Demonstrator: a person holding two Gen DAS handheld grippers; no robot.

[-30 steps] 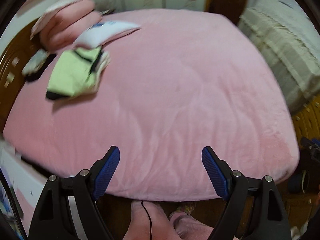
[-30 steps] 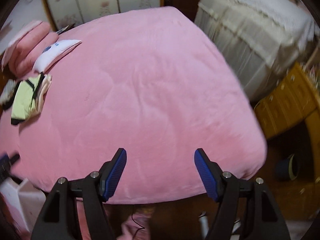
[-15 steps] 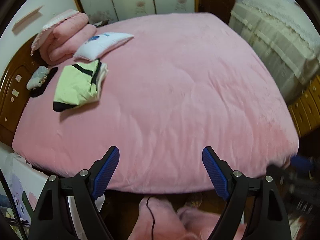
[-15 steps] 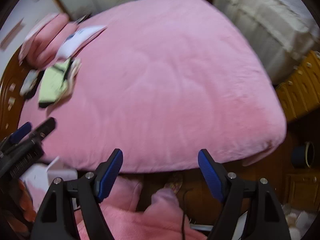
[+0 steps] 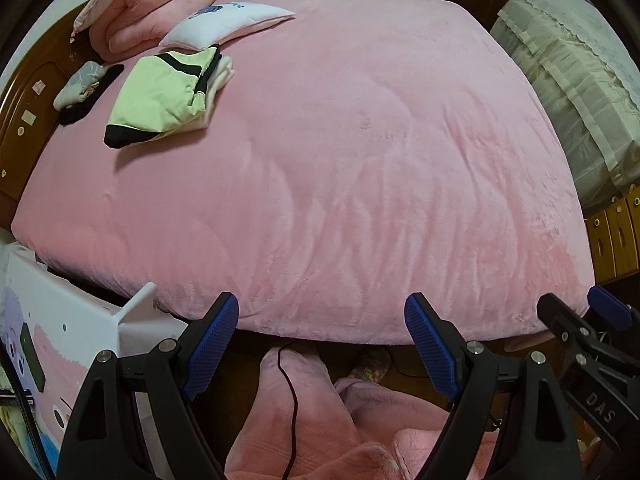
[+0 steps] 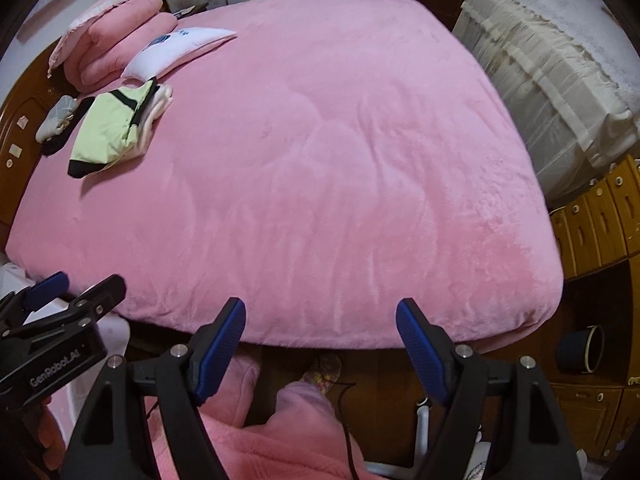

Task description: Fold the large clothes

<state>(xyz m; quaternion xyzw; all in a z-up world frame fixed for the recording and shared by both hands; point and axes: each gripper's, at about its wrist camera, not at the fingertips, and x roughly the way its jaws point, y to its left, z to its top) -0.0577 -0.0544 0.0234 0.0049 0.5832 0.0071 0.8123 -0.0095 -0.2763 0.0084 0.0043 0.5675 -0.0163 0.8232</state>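
Note:
A folded light-green garment with black trim [image 5: 160, 96] [image 6: 108, 128] lies on a cream one at the far left of the pink bed cover [image 5: 360, 160] [image 6: 320, 160]. My left gripper [image 5: 320, 304] hangs over the bed's near edge, pointing steeply down, jaws wide open and empty. To its right my right gripper [image 6: 320, 306] stands the same way, open with nothing between its blue pads. Each gripper shows at the edge of the other's view: the right gripper [image 5: 580, 328] and the left gripper [image 6: 76, 288]. Neither touches any cloth.
A white pillow [image 5: 224, 24], a folded pink quilt [image 5: 148, 12] and a small grey cloth [image 5: 80, 82] sit by the wooden headboard [image 5: 24, 92]. A cream-covered piece [image 5: 580, 92] and wooden drawers [image 6: 600, 216] flank the right. A white box [image 5: 60, 320] and the person's pink-clad legs [image 5: 304, 420] are below.
Both views have shifted toward the bed's near edge. Each gripper now shows in the other's view. The right jaws stand a little wider than a second ago.

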